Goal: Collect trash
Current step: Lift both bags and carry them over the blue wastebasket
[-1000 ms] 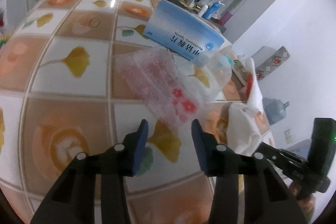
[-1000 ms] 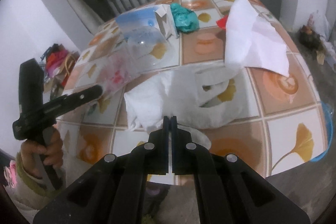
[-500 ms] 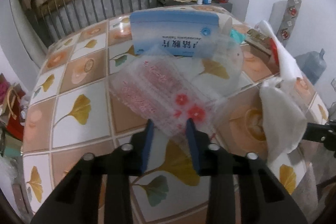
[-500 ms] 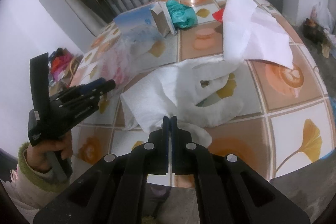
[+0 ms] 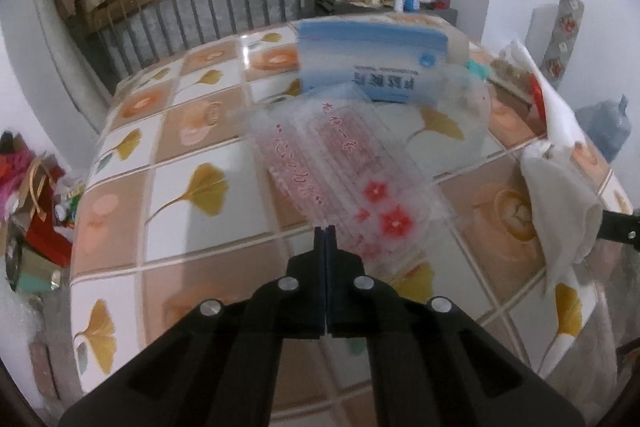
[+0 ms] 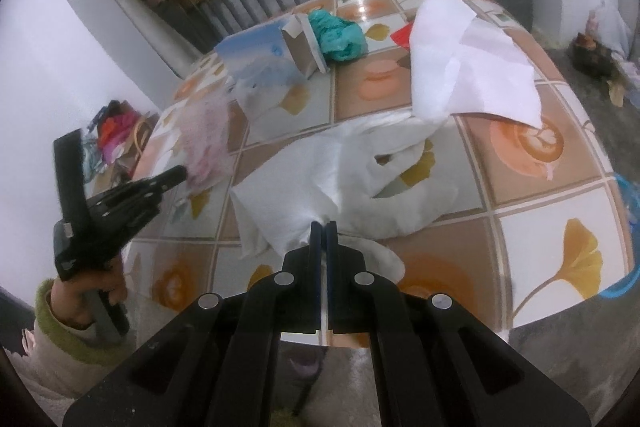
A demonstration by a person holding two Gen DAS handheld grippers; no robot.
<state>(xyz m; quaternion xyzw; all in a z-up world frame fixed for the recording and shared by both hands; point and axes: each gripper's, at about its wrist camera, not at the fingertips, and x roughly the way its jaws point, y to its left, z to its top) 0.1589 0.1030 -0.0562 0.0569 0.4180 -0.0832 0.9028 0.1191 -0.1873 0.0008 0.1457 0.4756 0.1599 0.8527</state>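
1. At the far left of the right wrist view, the left gripper [image 6: 182, 173] is held by a hand [image 6: 86, 297] in a green-cuffed sleeve; its jaws have just been closing and are pinched shut on the corner of a clear wrapper [image 5: 344, 163] printed with red flowers.
2. The clear wrapper is seen lifted off the tiled table [image 5: 188, 151], just in front of the blue box [image 5: 372, 63].
3. The blue box is shown standing open-ended at the table's middle, with a crumpled teal bag [image 6: 340, 35] just to its right.
4. In front of the blue box, the white plastic bag [image 6: 320, 179] is spread across the tiles, its near edge clamped between the shut jaws of the right gripper [image 6: 324, 227].
5. To the right of the blue box, a large sheet of white paper [image 6: 468, 59] is draped over the table, a red scrap [image 6: 402, 37] showing at its left edge.
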